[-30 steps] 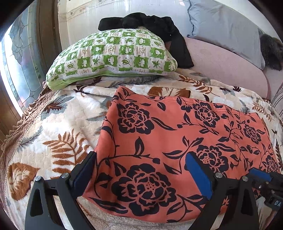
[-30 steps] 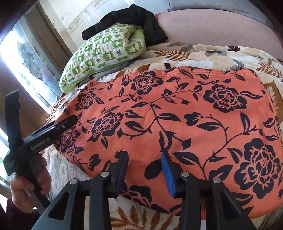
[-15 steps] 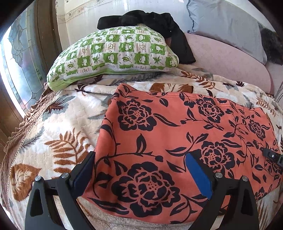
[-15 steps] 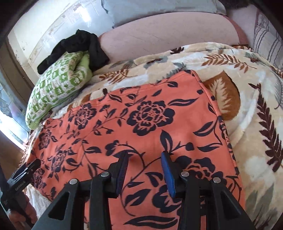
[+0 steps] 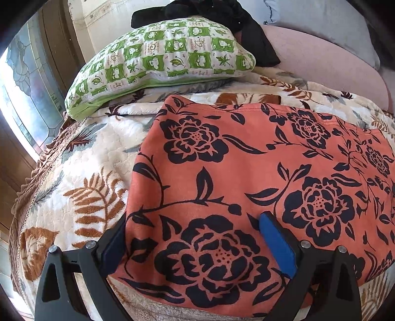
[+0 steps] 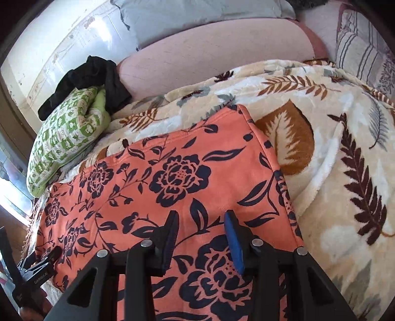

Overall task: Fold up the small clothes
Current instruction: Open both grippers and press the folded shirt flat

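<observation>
At far left a window (image 5: 17,98) lets in bright light beside the bed. A green pillow (image 5: 163,59) lies at the head end, with a black garment (image 5: 222,12) draped over its top and down its right side. Below, a leaf-print blanket (image 5: 81,172) covers the bed. The task item, an orange cloth (image 5: 246,172) with black flowers, lies spread flat on the blanket, its left edge near the left gripper (image 5: 195,237). That gripper sits low over the cloth's near left corner, jaws released and wide; the left finger is at the cloth's edge, the right finger over the cloth, nothing pinched. In the right wrist view the same cloth (image 6: 172,185) runs from lower left to centre, its right edge lying against bare blanket (image 6: 345,172). The right gripper (image 6: 202,232) hovers over the cloth's near right part, jaws parted with a moderate gap, nothing between them. Behind, a pink headboard (image 6: 209,54) carries a grey pillow (image 6: 197,14); a striped pillow (image 6: 363,49) sits at far right.
</observation>
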Motion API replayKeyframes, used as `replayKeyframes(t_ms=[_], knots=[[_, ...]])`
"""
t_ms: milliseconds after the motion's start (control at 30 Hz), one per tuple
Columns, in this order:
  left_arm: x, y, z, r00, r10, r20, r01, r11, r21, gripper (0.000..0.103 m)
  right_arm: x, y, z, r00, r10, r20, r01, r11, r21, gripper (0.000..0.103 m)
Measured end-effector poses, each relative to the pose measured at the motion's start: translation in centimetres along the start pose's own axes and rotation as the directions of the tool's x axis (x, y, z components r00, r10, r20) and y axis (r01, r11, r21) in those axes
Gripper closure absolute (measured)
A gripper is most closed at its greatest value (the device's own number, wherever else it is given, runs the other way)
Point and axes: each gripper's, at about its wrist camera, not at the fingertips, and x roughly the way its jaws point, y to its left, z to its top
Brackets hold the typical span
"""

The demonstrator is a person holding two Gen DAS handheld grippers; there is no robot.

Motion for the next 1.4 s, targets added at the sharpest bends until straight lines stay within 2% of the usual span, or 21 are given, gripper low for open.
replayKeyframes(t_ms=[167,367,500,567,633,667,900,1100,1200,1267,1333,1400], knots=[[0.1,-0.1,0.0,1.000,0.005,0.003,-0.005,1.000,0.004,0.003,0.1,1.0,-0.4,0.999,-0.044,0.016,0.045,0.996,-0.072,0.059],[0.2,-0.1,0.0,1.000,0.002,0.002,-0.002,1.000,0.002,0.002,-0.9,0.4,0.0,1.000,-0.011,0.027,0.012,1.000,-0.028,0.059],[0.4,0.0,0.0,1.000,0.002,0.003,-0.002,1.000,0.001,0.001,-2.1,0.2,0.5,0.995,-0.056,0.086,0.059,0.997,-0.042,0.059],[0.4,0.0,0.0,1.000,0.001,0.004,-0.001,1.000,0.000,0.000,-1.5,-0.2,0.5,0.997,-0.052,0.054,0.053,0.998,-0.027,0.059],[0.5,-0.1,-0.1,1.000,0.002,0.005,-0.002,1.000,0.000,0.000,0.2,-1.0,0.2,0.998,-0.044,-0.036,0.045,0.999,0.009,0.059],[0.5,-0.1,-0.1,1.000,0.003,0.006,-0.003,1.000,0.001,0.000,0.5,-1.2,0.1,0.999,-0.039,-0.035,0.040,0.999,0.019,0.059],[0.6,0.0,0.0,1.000,0.000,0.004,0.000,1.000,-0.002,0.000,-0.9,-1.1,0.3,1.000,-0.021,0.018,0.020,1.000,0.022,0.059],[0.6,0.0,-0.1,1.000,0.000,0.005,0.000,1.000,-0.001,0.000,-2.4,0.3,0.4,0.995,0.045,0.084,-0.043,0.999,-0.023,0.059],[0.6,0.0,-0.1,1.000,0.002,0.008,-0.002,1.000,0.000,0.000,-2.0,1.3,0.0,0.996,0.066,0.062,-0.062,0.997,-0.055,0.059],[0.6,-0.1,-0.1,1.000,0.005,0.010,-0.005,1.000,0.001,0.000,-0.8,1.7,-0.4,0.997,0.071,0.000,-0.071,0.995,-0.072,0.059],[0.7,-0.1,-0.1,1.000,0.009,0.011,-0.009,1.000,0.004,0.000,0.9,2.1,-1.1,0.996,0.041,-0.076,-0.049,0.994,-0.100,0.058],[0.7,-0.2,-0.1,1.000,0.011,0.013,-0.011,1.000,0.005,0.000,0.6,2.7,-1.4,0.999,0.021,-0.043,-0.027,0.989,-0.145,0.057]])
